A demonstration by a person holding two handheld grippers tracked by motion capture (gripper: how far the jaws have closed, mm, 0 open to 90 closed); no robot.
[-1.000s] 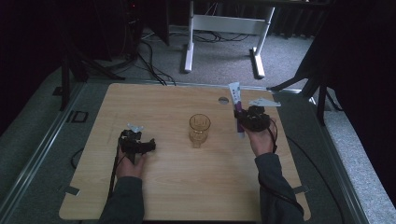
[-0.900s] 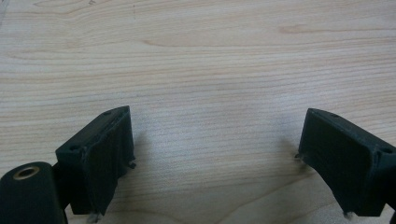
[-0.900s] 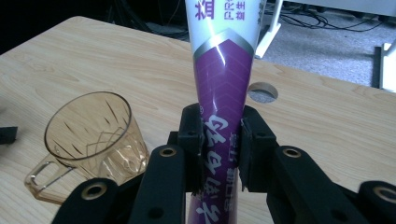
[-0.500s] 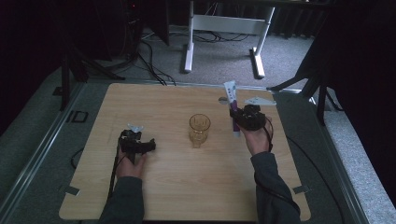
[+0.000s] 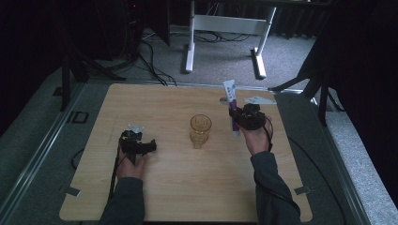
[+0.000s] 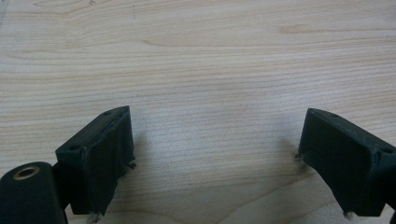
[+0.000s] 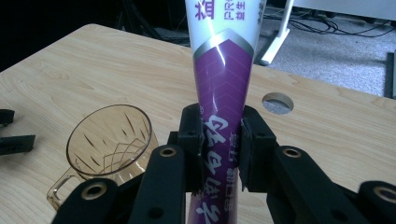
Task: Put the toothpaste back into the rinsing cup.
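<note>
1. Right of the amber glass mug, we hold a purple-and-white tube upright in the right gripper, its jaws clamped on the tube's lower half, its broad flat end pointing up.
2. Left of the mug and well apart from it, we rest the left gripper low over the wooden table; its jaws stand wide apart with nothing but bare wood between them.
3. We judge that the tube is meant for the mug. The tube is soft and tapers, so the pads can let it slide or swing if we tilt the hand quickly.
4. The mug is light and nothing steadies it. If the tube's lower end or the jaws knock its rim on the way over, it may tip or skate toward the left gripper.
5. The tube stands much taller than the mug. Dropped in off-centre, it may lean on the rim and pull the mug over.
6. Squeezing harder to stop a slip risks denting the tube or forcing paste toward the cap.
7. Beyond the mug, a round hole in the table is a place the tube could snag if it falls.
</note>
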